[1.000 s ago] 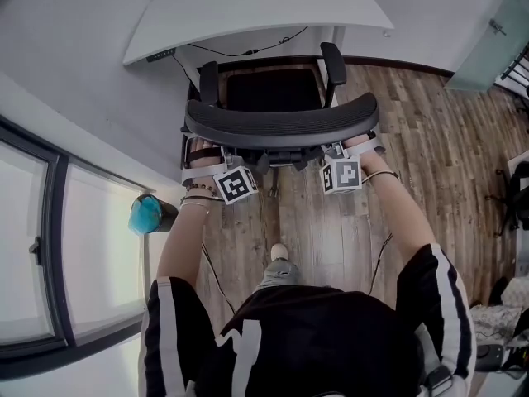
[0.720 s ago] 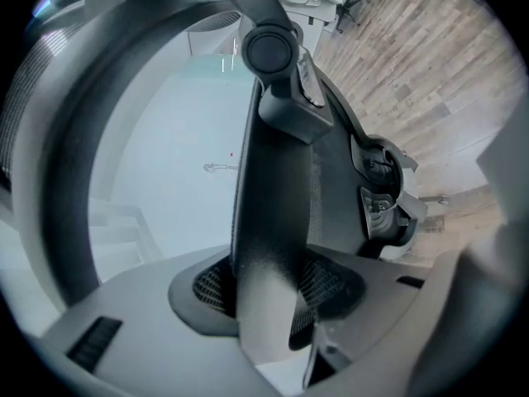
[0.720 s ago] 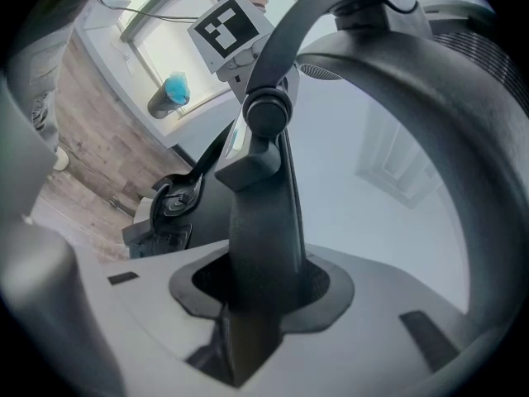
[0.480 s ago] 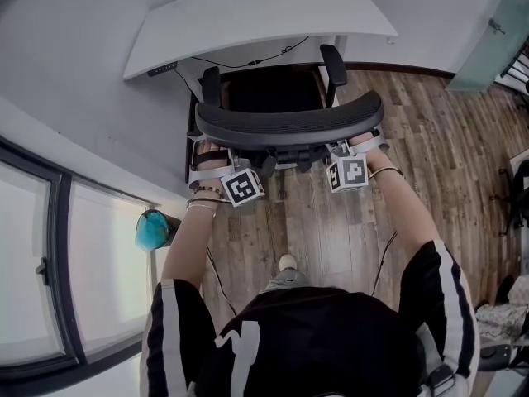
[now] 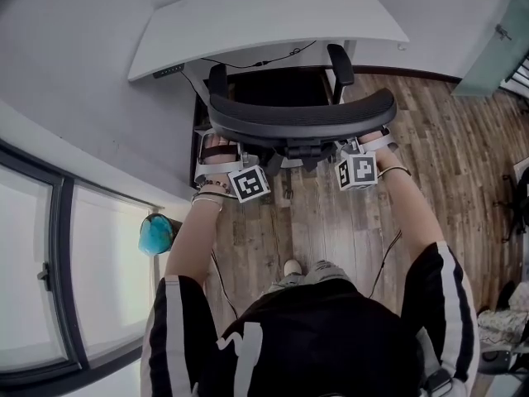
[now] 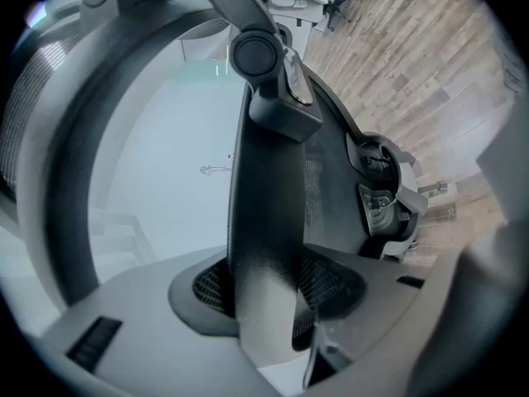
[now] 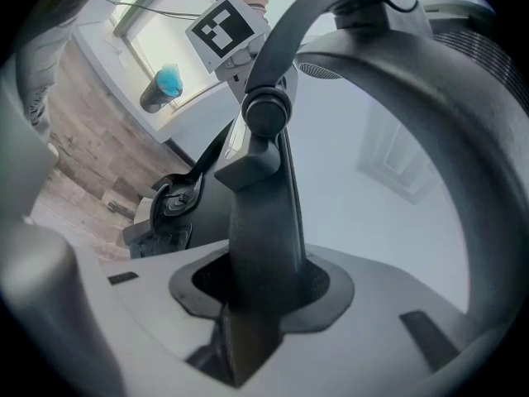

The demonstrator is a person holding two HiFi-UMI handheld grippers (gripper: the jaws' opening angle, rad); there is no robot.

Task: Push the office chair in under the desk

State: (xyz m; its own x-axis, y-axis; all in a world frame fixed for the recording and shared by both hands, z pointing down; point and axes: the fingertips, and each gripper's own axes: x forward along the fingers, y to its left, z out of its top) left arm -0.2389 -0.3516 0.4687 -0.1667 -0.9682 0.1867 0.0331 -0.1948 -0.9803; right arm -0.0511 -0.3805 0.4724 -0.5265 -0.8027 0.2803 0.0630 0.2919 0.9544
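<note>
Since a second ago the office chair [image 5: 302,121] has rolled toward the desk, and both hand-held grippers and the person's arms have gone with it. The person's foot has also stepped up behind.

Left hand-held gripper [image 5: 221,149]: jaws at a middling gap, clamped on a dark upright bar of the backrest frame [image 6: 264,205], pads pressing both sides. Right hand-held gripper [image 5: 370,143]: same, clamped on the matching bar at the other side, jaws part closed around it. Neither grip has changed over the last second, so this is a steady two-handed push.

Chair now: seat [image 5: 277,85] partly under the near edge of the tabletop [image 5: 264,19], the two armrests [image 5: 340,60] right at that edge. The curved backrest is out over the wood floor [image 5: 446,139], clear of the desk. A cable [image 5: 273,55] hangs below the tabletop behind the seat.

Judgement: the push is under way and roughly half done, with more forward travel needed to get the seat fully under. Watch whether the armrests clear the tabletop edge; I cannot tell their height against it from here. The chair looks square to the desk.
</note>
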